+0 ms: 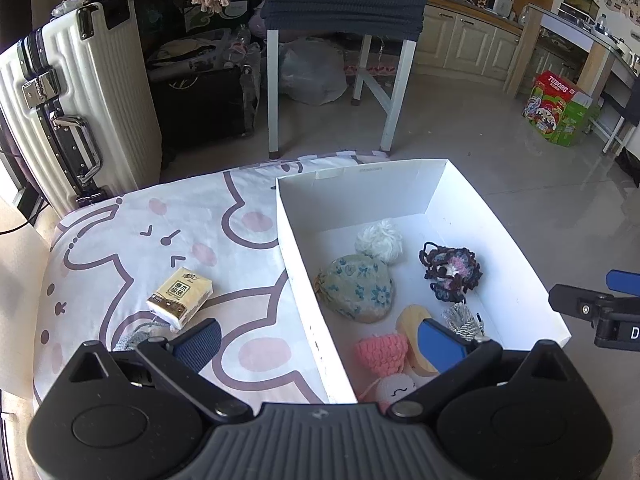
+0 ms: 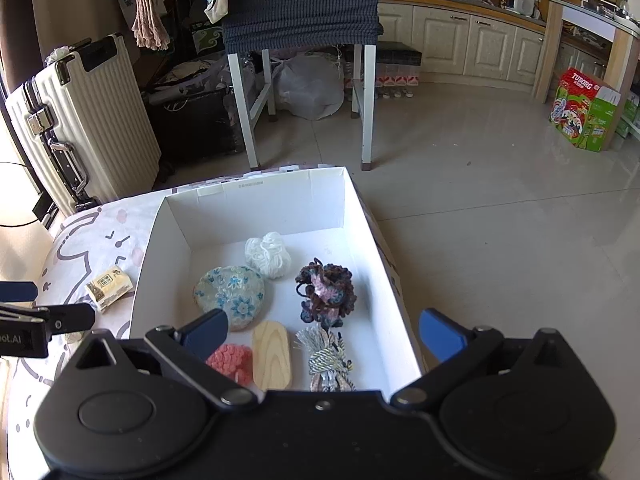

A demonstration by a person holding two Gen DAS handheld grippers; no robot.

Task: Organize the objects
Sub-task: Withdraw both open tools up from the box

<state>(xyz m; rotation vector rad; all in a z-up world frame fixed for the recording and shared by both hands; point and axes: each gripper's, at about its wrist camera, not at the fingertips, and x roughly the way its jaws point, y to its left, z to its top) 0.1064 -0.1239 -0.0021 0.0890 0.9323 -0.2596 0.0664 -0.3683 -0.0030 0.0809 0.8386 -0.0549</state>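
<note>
A white box (image 1: 298, 280) (image 2: 160, 236) stands on a patterned cloth. Inside lie a floral pouch (image 1: 356, 286) (image 2: 230, 290), a white yarn ball (image 1: 380, 240) (image 2: 269, 255), a dark crochet piece (image 1: 452, 270) (image 2: 326, 288), a wooden block (image 1: 408, 320) (image 2: 272, 354), a pink knit piece (image 1: 382, 352) (image 2: 232, 362), a grey tassel (image 1: 464, 318) (image 2: 326, 354) and a white knit face (image 1: 394, 392). A tissue pack (image 1: 180, 296) (image 2: 110, 286) lies on the cloth left of the box. My left gripper (image 1: 318, 340) is open, straddling the box's left wall. My right gripper (image 2: 324, 332) is open over the box's near end.
A white suitcase (image 1: 76, 104) (image 2: 80, 120) stands at the far left. A chair with white legs (image 1: 332, 60) (image 2: 304, 40) stands behind the box. A green and red carton (image 1: 560, 108) (image 2: 584, 110) sits on the tiled floor at right. A grey knit piece (image 1: 136, 336) lies by my left finger.
</note>
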